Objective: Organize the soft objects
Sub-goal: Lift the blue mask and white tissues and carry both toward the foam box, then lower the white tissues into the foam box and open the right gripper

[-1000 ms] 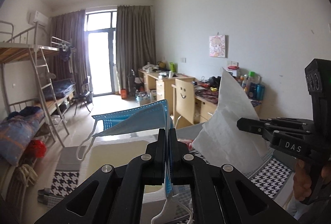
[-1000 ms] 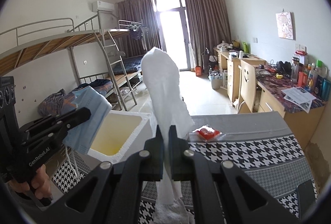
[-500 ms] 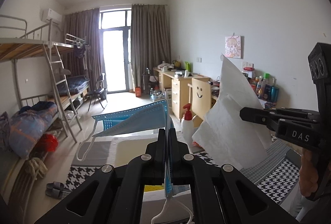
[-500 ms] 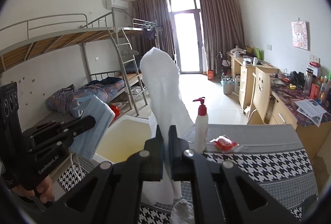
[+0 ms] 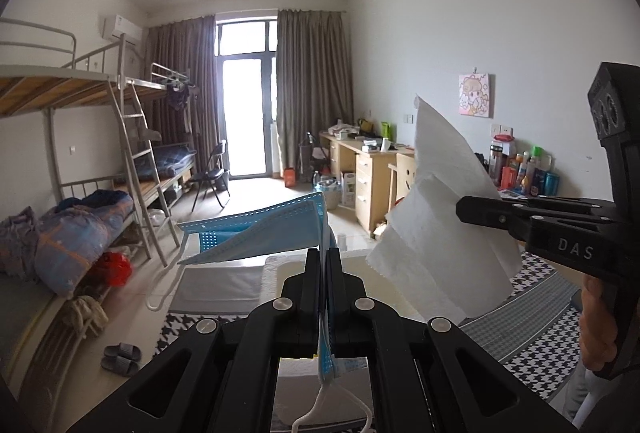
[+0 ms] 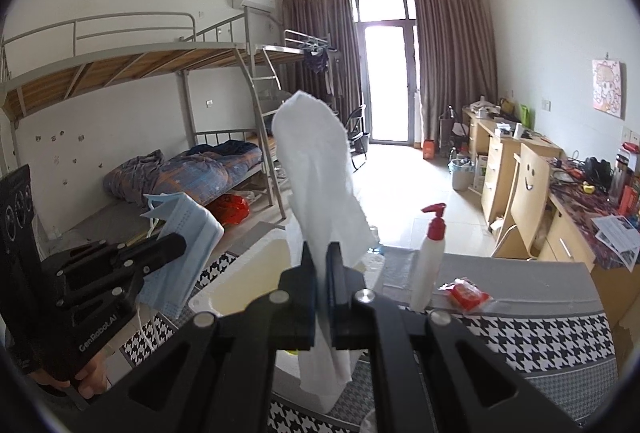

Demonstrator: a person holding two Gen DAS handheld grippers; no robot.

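While both grippers are raised level over the table, I've got my left gripper clamped tight on a blue face mask, held out in front of me with the fingers pointing down the room toward the window. That mask is pinched at one short end, its long axis running out to the left and slightly up, folded flat, with a white ear loop dangling off the far end and another hanging under the jaws. My right gripper sits alongside, also level, jaws closed on a white paper towel; the sheet stands upright, long axis vertical, top curling over, tail drooping below the fingers. From the left camera I see it fanned out, tip pointing up. Both pieces hang in the air above a white foam box resting on the houndstooth cloth. Just right of the box stand a red-capped pump bottle and a red packet.
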